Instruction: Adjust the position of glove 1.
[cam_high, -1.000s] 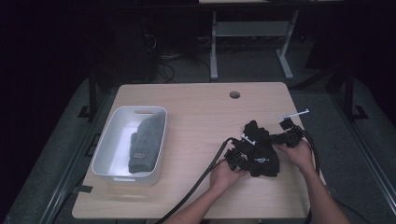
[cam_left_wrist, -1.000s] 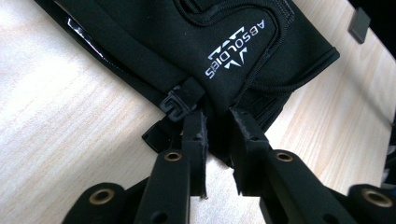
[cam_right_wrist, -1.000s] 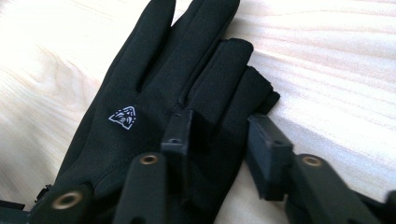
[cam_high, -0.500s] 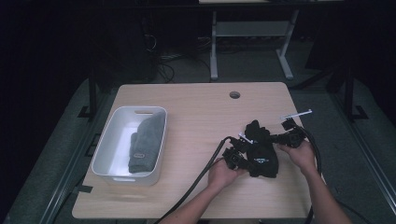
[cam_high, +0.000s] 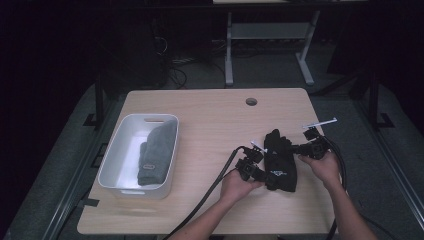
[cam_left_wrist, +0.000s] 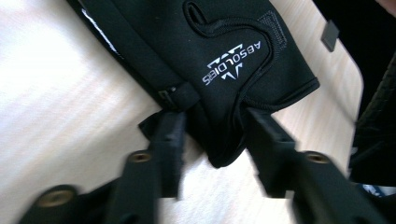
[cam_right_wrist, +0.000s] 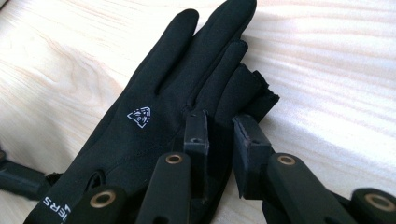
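A light wooden desk (cam_high: 210, 135) is standing on a grey floor in a dark room, with a round cable hole (cam_high: 251, 101) near its far edge. Behind it, a white-legged table frame (cam_high: 270, 45) is showing against the dark, with loose cables (cam_high: 175, 70) lying on the floor beside it.

One white bin (cam_high: 116, 170) is sitting along the desk's left edge, and one grey knitted glove (cam_high: 156, 152) is lying inside it against its right wall. One black glove (cam_high: 280, 160) is lying flat toward the desk's right edge, closer to the near edge than the far one, its fingers pointing toward the far edge and its cuff toward the person.

Two hand-held grippers are working on this black glove. The left gripper (cam_left_wrist: 212, 135) is sitting at the cuff; its jaws have just been opening, and they are now standing moderately apart with the cuff's corner lying between them, the pads not visibly pressing on it. The right gripper (cam_right_wrist: 219, 133) is coming in from the glove's right side, and its jaws are standing narrow, pinching a folded bit of the black fabric at the finger end. Two forearms are reaching in from the near edge, one hand on each gripper, and a black cable (cam_high: 210, 195) is trailing from the left gripper across the desk toward the near edge.
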